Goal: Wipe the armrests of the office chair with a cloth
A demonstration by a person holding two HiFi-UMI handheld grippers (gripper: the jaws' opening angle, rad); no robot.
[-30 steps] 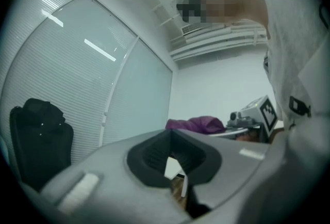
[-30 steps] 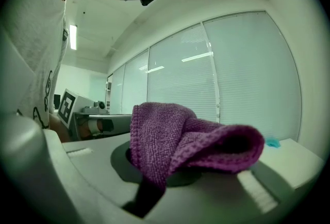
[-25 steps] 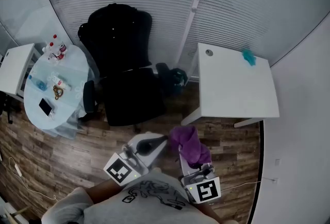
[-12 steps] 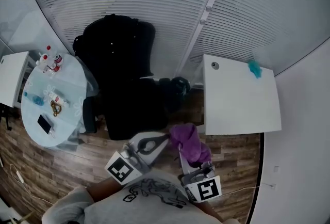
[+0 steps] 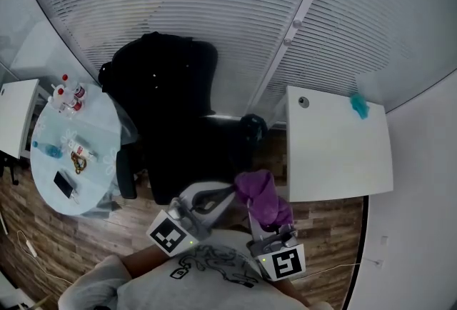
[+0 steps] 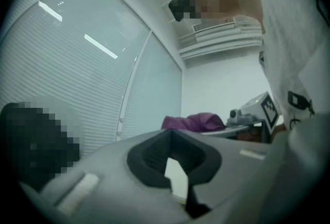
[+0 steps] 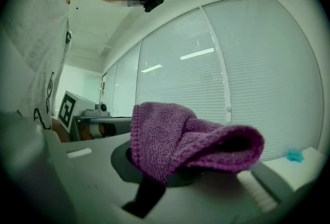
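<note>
**Cloth's in the right tool, chair not touched yet**

Biggest thing in the head view is the curved wall of white blinds (image 5: 214,8), way out past both tools, with the wood floor (image 5: 64,244) under everything. The black office chair (image 5: 178,116) sits straight ahead of the left tool (image 5: 230,192), well apart from it. One armrest (image 5: 126,173) is off to that tool's left, and neither tool is touching the chair.

The square white surface (image 5: 339,151) is ahead and to the right of the right tool (image 5: 254,214), with a small teal thing (image 5: 359,106) on its far corner. The round pale surface (image 5: 100,116) is well off to the left of the left tool.

The purple cloth (image 5: 263,196) is clamped in the right tool's jaws. It's bunched up and flops over the tips, and in the right gripper view it hides most of them. The left tool has its jaws together with nothing between them, and it sits just beside the cloth, on the cloth's left.

Small stuff on the round surface:
- a dark phone (image 5: 63,183) on the near side
- a clear bottle (image 5: 46,149) lying down
- a few little red-capped bottles (image 5: 68,96) at the far edge
</note>
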